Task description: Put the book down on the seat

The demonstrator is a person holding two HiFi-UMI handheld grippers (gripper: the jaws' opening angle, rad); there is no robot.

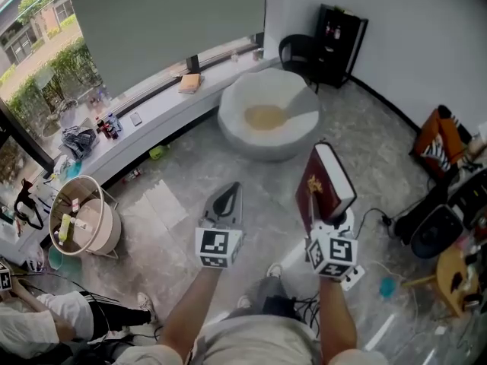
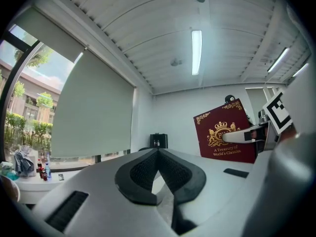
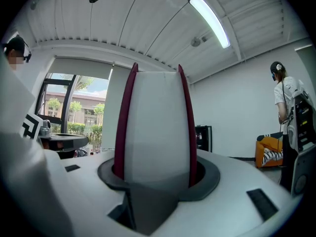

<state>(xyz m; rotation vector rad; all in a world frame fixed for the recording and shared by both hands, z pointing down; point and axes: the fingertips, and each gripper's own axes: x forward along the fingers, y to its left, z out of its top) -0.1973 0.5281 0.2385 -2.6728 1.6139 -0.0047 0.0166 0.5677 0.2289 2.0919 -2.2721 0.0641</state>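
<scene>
A dark red hardback book [image 1: 323,181] with gold print stands upright in my right gripper [image 1: 329,217], which is shut on its lower end. The right gripper view looks along the book's white page edge [image 3: 157,122], held between the two pads of that gripper [image 3: 157,172]. In the left gripper view the book's cover [image 2: 224,132] shows off to the right. My left gripper [image 1: 233,186] hovers beside it, shut and holding nothing, its tips [image 2: 158,151] touching. The seat, a round white beanbag chair [image 1: 293,139] with a yellowish cushion [image 1: 265,116], sits on the floor ahead of both grippers.
A round wicker basket table [image 1: 84,217] stands at the left. A long window ledge [image 1: 163,105] carries bottles and small things. A black chair [image 1: 298,52] and black cabinet [image 1: 340,33] stand behind the seat. At the right are an orange bag [image 1: 441,139], cables and a wooden stool [image 1: 456,280]. A person [image 3: 289,117] stands there.
</scene>
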